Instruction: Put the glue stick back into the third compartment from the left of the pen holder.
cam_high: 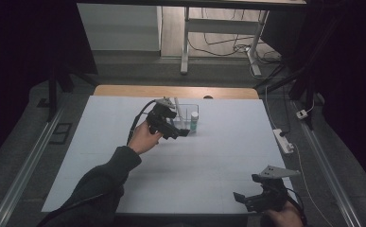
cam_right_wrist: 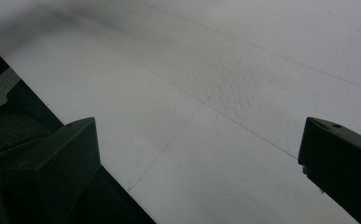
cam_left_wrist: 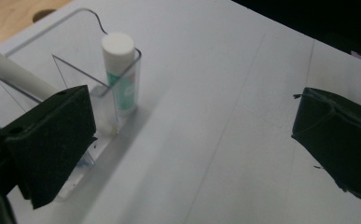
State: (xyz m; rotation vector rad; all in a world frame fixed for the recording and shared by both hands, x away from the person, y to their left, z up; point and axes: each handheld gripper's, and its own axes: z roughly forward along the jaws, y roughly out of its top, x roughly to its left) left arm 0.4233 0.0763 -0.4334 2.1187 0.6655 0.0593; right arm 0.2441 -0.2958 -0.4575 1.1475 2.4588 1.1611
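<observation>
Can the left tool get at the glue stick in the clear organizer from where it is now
Probably yes. The left tool is open and empty beside the clear organizer, and the glue stick stands upright with its white cap above the rim, though the thin wall may hinder a side grip.

Green label on glue stick (cam_left_wrist: 122, 88), print too blurred to read

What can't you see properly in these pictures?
- Lower end of the white stick: left gripper view, behind the near pad of the left tongs.
- Label on the white-capped tube: left gripper view, blurred through the clear box; too small from above.
- Person's right hand: high view, cut by the bottom edge.
</observation>
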